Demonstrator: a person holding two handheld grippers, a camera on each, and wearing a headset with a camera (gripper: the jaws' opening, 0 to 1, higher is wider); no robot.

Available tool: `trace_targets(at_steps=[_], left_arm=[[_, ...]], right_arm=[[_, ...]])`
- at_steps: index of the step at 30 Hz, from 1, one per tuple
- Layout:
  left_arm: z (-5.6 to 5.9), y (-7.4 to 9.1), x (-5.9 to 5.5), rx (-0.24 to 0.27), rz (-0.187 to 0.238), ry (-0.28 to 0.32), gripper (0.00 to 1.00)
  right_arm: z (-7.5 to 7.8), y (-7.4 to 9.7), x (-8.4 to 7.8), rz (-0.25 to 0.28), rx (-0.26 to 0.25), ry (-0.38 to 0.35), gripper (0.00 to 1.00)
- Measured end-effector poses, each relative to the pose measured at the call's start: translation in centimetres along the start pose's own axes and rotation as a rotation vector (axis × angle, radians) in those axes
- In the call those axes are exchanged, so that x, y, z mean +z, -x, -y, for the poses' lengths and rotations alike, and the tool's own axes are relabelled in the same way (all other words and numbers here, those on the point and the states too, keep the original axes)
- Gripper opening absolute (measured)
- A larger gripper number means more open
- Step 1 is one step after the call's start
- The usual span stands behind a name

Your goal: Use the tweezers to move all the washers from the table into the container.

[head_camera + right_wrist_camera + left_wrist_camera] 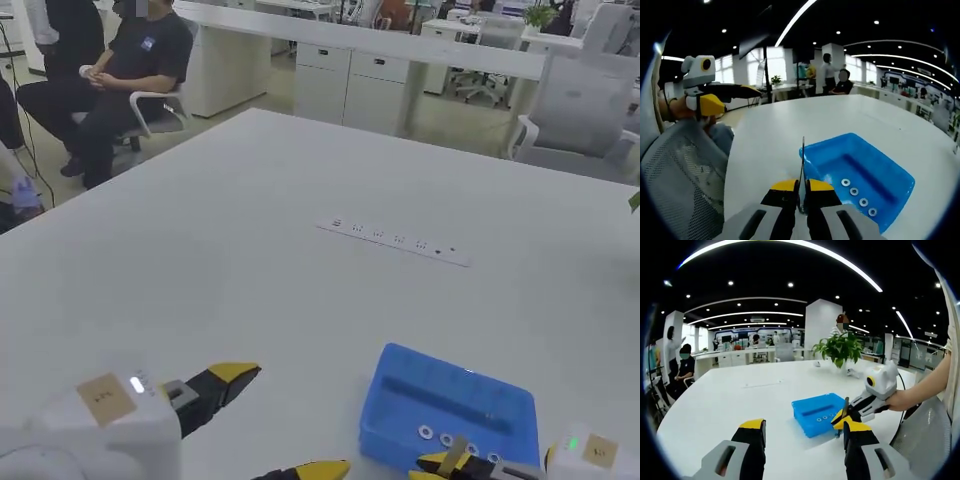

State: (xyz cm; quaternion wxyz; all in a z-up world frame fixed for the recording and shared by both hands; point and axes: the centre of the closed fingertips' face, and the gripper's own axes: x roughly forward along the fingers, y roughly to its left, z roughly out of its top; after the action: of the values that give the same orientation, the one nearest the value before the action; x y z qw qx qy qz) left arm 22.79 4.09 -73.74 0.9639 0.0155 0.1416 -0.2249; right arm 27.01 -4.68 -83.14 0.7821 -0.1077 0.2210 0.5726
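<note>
At the near left of the white table (250, 220), the left gripper (295, 418) is held with its jaws wide apart and empty. To its right one blue container (440, 390) is set, with four washers (854, 191) counted in a row on its floor. Furthest right, and nearer the container, the right gripper (802, 186) is clamped on one pair of tweezers (802, 160), pointed lengthwise at the near rim, the washers lying just right of its tips.

An open office held white desks (335, 82), a potted plant (840, 347), a seated person (130, 75) and curved ceiling lights (745, 314).
</note>
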Motion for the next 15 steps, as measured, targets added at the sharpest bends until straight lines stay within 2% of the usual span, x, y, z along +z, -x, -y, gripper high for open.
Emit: trace_targets(at_steps=[5,7,9,15], left_arm=[[0.0,0.0,0.0,-0.001,0.001,-0.001,0.62],[0.0,0.0,0.0,-0.001,0.001,-0.001,0.62],[0.0,0.0,0.0,0.000,0.001,0.000,0.62],[0.1,-0.1,0.0,-0.006,-0.002,-0.005,0.62]], right_arm=[[-1.4,0.3,-0.2,-0.003,0.036,-0.027,0.03],[-1.7,0.5,0.3,0.030,0.039,-0.051,0.04],[-1.5,0.6,0.5,0.047,0.036,-0.071,0.04],[-1.2,0.2,-0.2,0.028,0.026,-0.079,0.04]])
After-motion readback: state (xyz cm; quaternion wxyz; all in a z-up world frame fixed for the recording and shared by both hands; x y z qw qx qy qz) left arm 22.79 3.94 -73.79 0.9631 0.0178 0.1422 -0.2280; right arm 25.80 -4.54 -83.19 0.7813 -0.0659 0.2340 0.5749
